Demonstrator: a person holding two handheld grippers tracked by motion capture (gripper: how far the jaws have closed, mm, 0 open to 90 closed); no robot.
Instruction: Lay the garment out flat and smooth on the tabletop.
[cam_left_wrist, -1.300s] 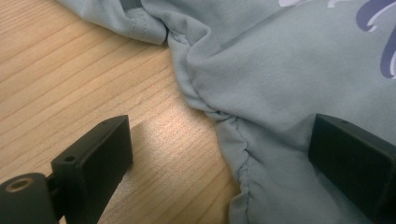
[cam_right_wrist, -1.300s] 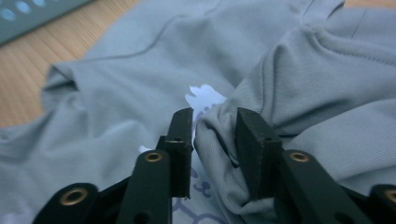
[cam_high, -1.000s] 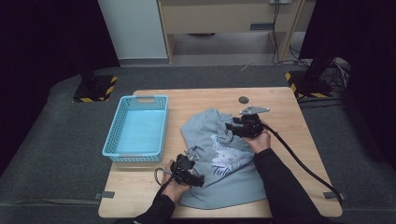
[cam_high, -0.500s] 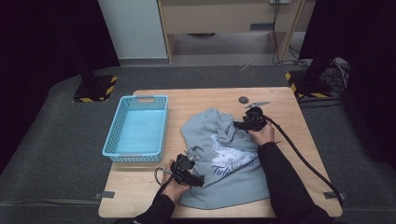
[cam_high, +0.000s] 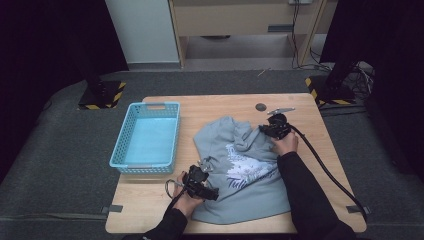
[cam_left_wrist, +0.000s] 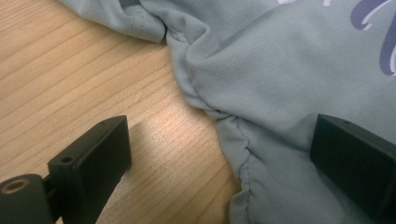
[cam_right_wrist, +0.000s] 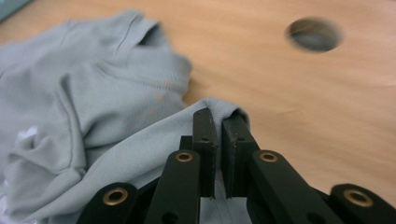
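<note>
My right gripper is clamping a fold of the grey shirt — its jaws have just been closing, and now the cloth is bunching up between them at the shirt's far right edge, near the round hole in the tabletop. I am pinching there, I judge, to lift that side and fold it over. My left gripper is hanging wide open over the shirt's near left hem, one jaw above bare wood and the other above cloth, gripping nothing — probably waiting to hold that edge in place. The shirt is lying crumpled on the right half of the wooden table, printed side up, just beside the blue basket, which is sitting on the left. Around the table, grey carpet is covering the floor, and black stands with yellow-striped feet are flanking it.
</note>
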